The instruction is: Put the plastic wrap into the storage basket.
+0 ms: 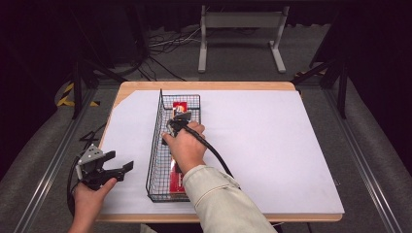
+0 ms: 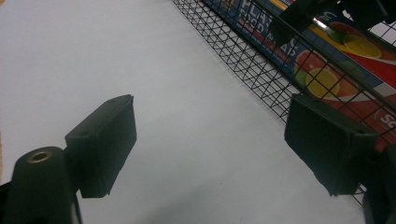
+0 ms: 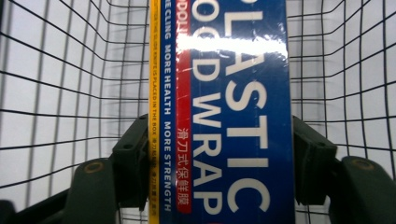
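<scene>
So the whole thing is hinging on how the plastic wrap box (image 3: 224, 112) is lying: its long axis is running straight down the length of the narrow wire basket (image 1: 154, 145), pointing away from the person, and the right gripper (image 1: 179, 120) is sitting right over it inside the basket. In the right gripper view the fingers (image 3: 133, 165) are straddling the box across its short width, one pad on each long side, looking like they're pressing against it or just about. I'm reading that as holding the box, though I can't swear the pads are actually squeezing.

The right hand (image 1: 187, 148) is obviously the nearer one here. The left gripper (image 1: 104, 167) is hanging out well off to the left near the front edge of the white surface (image 1: 272, 145), with its fingers (image 2: 102, 142) spread wide and nothing between them. In its own view, the basket's mesh wall is running past with the box's fruit picture showing through it.

What's in the way: the basket walls are standing tall on both long sides and close to the box, so there's not much sideways room. My guess is any move has to go straight up or along the basket's length. The gripper's cable (image 1: 216, 155) is trailing back over the basket's right rim toward the sleeve (image 1: 218, 201).
</scene>
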Available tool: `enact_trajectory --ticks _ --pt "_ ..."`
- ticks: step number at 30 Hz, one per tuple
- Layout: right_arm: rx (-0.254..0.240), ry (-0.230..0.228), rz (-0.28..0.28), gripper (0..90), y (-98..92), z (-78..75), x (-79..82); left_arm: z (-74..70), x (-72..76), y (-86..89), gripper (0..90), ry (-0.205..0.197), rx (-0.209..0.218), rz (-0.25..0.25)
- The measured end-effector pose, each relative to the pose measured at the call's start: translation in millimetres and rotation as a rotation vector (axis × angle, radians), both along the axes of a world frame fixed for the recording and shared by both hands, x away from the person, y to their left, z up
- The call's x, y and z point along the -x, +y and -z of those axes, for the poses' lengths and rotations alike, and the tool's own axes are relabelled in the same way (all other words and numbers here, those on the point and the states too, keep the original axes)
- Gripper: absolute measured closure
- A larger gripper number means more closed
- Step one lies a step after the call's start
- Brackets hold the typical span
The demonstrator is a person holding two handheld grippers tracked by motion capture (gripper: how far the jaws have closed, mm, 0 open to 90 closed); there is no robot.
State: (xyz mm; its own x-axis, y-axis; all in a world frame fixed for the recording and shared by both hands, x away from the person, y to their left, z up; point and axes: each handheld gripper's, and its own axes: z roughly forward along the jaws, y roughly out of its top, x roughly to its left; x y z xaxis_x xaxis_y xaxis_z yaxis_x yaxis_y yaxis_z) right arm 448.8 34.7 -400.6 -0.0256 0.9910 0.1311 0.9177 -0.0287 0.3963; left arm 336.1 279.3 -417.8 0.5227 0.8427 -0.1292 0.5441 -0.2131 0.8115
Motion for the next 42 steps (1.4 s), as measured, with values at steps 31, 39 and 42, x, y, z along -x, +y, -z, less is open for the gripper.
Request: enact_trajectory --ticks 31,39,42 --pt "-0.048 -0.117 -0.102 23.3 -12.2 -55.5 5.6 1.5 -1.6 -2.0 17.5 0.01 -0.004 0.005" --pt "-0.023 -0.205 -0.23 19.4 -22.3 -74.5 3.2 1.7 -2.1 -1.5 17.5 0.009 -0.002 0.003" --pt "-0.03 -0.237 -0.264 19.0 -29.7 -81.4 2.1 1.8 -2.1 -1.4 17.5 0.009 -0.003 0.002"
